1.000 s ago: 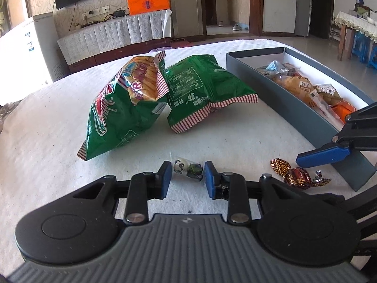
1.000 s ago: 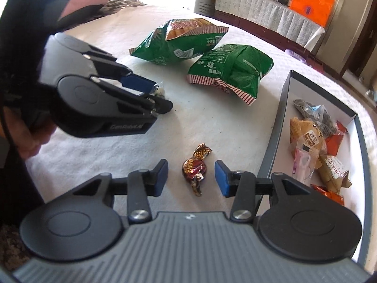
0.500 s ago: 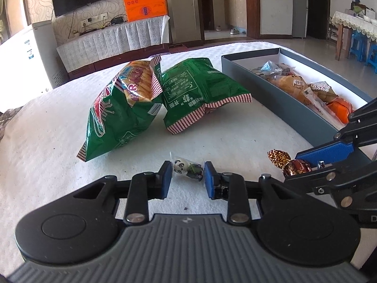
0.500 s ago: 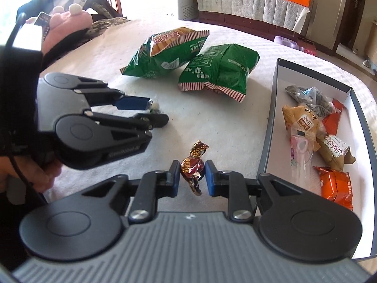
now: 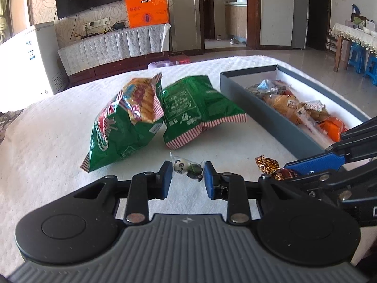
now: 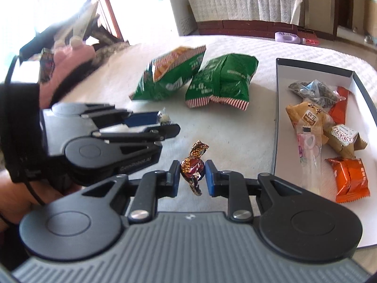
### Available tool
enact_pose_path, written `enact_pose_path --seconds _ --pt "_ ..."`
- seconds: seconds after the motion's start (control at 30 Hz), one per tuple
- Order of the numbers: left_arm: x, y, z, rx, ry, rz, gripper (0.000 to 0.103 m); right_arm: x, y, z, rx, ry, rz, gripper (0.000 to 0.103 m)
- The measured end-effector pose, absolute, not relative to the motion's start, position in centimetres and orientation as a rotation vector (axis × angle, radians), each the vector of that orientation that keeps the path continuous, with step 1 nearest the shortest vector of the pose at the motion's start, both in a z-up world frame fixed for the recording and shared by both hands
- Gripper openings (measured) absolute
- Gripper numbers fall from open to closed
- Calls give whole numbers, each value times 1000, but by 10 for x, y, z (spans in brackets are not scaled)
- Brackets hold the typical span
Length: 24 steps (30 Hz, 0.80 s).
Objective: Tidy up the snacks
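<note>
The right gripper (image 6: 192,175) clamps a brown sweet (image 6: 192,167); the left gripper (image 5: 187,176) pinches a panda sweet (image 5: 187,168), half hidden; bare cloth (image 5: 59,127) lies beside the box (image 6: 278,118).

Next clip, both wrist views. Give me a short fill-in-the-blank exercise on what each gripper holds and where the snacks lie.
1. The right gripper is shut on a ____-wrapped candy.
2. The left gripper holds a small packet printed with a ____.
3. The number of large green bags on the white cloth is ____.
4. The orange packets lie inside the grey ____.

Missing words: brown; panda; two; box
</note>
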<state>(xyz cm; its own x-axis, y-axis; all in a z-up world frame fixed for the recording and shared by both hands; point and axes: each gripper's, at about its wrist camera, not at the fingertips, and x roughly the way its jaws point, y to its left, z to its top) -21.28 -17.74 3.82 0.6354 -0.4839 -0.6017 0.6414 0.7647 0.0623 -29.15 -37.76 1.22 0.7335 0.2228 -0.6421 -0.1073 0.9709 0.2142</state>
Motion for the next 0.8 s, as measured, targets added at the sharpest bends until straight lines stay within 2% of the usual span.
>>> enact_pose_path --seconds 0.8 --pt "-241 -241 64 285 518 -745 34 -332 -432 57 176 464 -16 26"
